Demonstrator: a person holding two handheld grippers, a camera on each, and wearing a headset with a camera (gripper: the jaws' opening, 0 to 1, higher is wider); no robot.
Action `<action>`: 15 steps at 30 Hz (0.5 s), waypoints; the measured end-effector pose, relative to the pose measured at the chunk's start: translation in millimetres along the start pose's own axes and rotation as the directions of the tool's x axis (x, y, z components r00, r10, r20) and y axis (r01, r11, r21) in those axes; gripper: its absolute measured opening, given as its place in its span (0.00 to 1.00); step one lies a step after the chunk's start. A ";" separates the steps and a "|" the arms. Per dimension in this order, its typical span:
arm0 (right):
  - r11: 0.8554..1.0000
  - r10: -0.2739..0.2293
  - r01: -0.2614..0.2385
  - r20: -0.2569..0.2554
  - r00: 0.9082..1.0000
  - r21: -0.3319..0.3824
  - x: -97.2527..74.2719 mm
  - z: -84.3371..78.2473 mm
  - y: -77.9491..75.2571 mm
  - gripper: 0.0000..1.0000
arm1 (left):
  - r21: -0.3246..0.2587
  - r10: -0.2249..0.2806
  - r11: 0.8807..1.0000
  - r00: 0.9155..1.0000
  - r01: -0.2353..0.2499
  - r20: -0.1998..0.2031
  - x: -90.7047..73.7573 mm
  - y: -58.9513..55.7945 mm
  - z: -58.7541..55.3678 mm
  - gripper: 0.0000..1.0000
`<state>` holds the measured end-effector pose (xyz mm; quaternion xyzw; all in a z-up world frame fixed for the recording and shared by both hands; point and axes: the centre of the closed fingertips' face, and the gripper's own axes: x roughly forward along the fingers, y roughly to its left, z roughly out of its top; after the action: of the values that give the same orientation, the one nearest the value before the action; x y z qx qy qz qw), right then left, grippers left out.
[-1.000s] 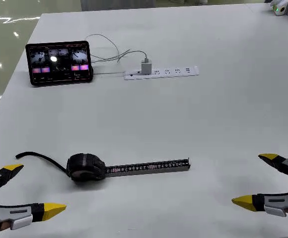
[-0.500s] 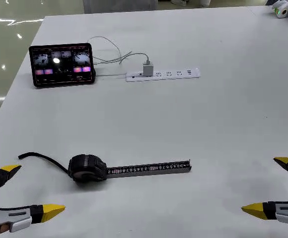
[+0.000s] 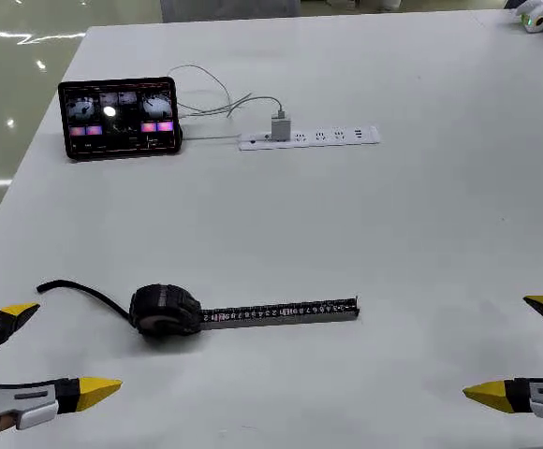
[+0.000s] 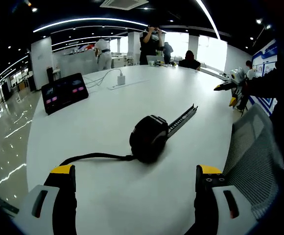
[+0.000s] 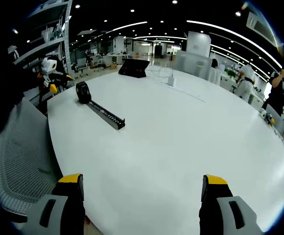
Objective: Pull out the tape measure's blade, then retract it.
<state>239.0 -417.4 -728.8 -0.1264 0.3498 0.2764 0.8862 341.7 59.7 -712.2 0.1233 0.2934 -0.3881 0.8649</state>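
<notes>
A black tape measure [image 3: 165, 311] lies on the white table [image 3: 346, 224], its blade [image 3: 281, 313] pulled out to the right and its black strap [image 3: 80, 295] trailing left. The left gripper view looks at the case [image 4: 149, 138] with the blade [image 4: 182, 117] running away behind it. My left gripper [image 3: 42, 351] is open at the near left corner, a short way in front of the case [image 4: 134, 183]. Far to the right, near the table's front edge, my right gripper [image 3: 524, 351] is open and holds nothing [image 5: 142, 186]. The right gripper view has the tape measure [image 5: 84, 91] and blade [image 5: 106, 115] at the upper left.
A tablet [image 3: 119, 118] with a lit screen stands at the back left. A white power strip [image 3: 309, 137] with a charger and cables lies beside it. A mesh chair [image 5: 19, 161] is at the table's near edge. People stand at the far side in the left gripper view.
The right gripper has drawn back to the right and lower, away from the blade's tip. The tape measure, blade and left gripper stay put; the head camera has shifted slightly.
</notes>
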 end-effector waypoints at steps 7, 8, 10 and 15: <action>1.000 0.000 0.000 -0.019 1.000 -0.013 -0.8 -5.6 0.5 0.99 | 0.005 -0.009 1.000 1.000 0.009 -0.004 1.5 -2.8 0.3 0.99; 1.000 0.001 -0.001 -0.019 1.000 -0.009 -0.9 -5.8 0.7 0.99 | 0.008 -0.011 1.000 1.000 0.011 -0.006 1.9 -3.1 0.2 0.99; 1.000 0.000 0.000 -0.018 1.000 -0.009 -1.1 -5.4 0.8 0.99 | 0.011 -0.013 1.000 1.000 0.013 -0.008 2.4 -3.6 0.5 0.99; 1.000 -0.001 0.001 -0.014 1.000 -0.004 -1.6 -4.0 0.9 0.99 | 0.010 -0.012 1.000 1.000 0.012 -0.006 3.1 -3.4 2.0 0.99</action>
<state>235.3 -418.9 -730.6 -0.1303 0.3552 0.2757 0.8837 341.7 54.7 -712.5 0.1270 0.2949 -0.3945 0.8610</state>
